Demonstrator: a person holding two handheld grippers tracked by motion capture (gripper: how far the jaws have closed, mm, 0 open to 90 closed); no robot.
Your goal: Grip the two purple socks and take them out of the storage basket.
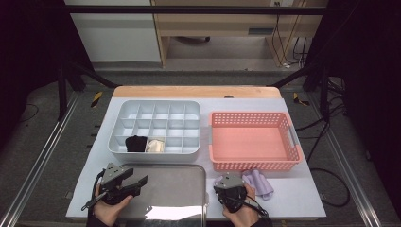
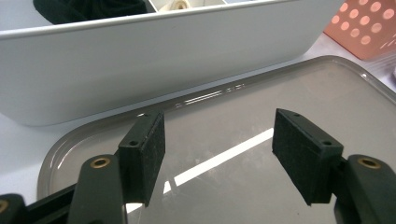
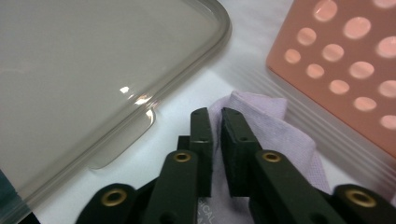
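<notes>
A lilac cloth [image 1: 259, 183] lies bunched on the white table just in front of the pink basket [image 1: 253, 139]. My right gripper [image 1: 226, 182] sits at its left end, and in the right gripper view the gripper [image 3: 215, 114] is shut on a fold of the lilac cloth [image 3: 275, 126]. Over the left part of the grey tray [image 1: 175, 187], my left gripper [image 1: 138, 181] is held open. Nothing but the tray's bare bottom [image 2: 243, 116] shows between the jaws of the left gripper [image 2: 219, 135].
A white divided box [image 1: 156, 109] stands behind the tray, with a black item [image 1: 135, 143] and a cream item [image 1: 155, 145] in its front row. Its near wall [image 2: 140, 60] rises close ahead of the left gripper. The basket's perforated wall [image 3: 345, 70] stands beside the cloth.
</notes>
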